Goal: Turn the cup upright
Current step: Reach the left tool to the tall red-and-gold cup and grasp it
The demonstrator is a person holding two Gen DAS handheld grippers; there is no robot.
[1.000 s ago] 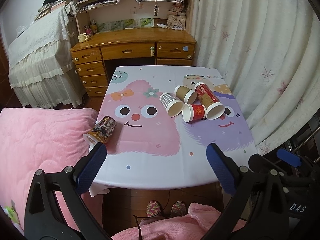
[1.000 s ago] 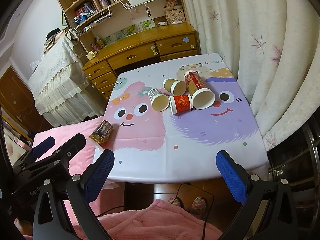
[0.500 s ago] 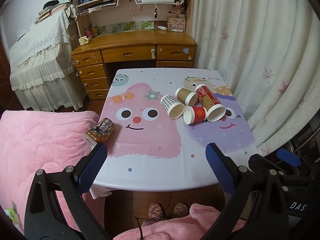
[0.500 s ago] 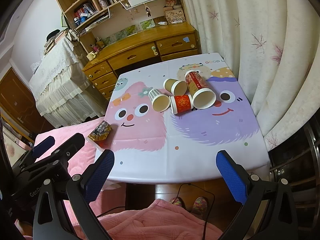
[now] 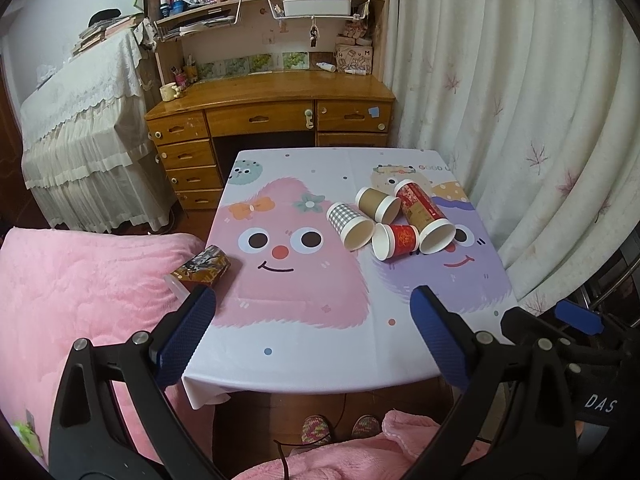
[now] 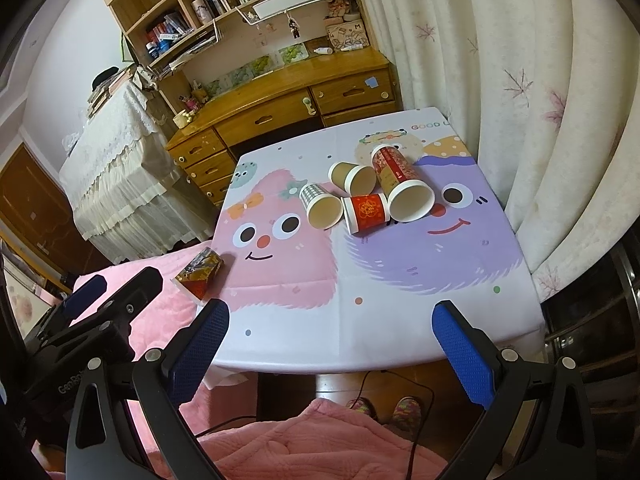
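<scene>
- Cartoon-monster tablecloth covers the small table ahead of both claws; pink blanket lies beside it.
- Left gripper hangs over the near table edge, jaws spread wide, holding nothing.
- Right gripper likewise gapes wide and empty.
- Dark patterned cup lies on its side just beyond the left gripper's left finger, at the table's left edge.
- Farther ahead, toward the right, four cups lie tipped and clustered: checked cup, brown cup, small red cup, tall red cup.
- Wooden desk stands beyond.
</scene>
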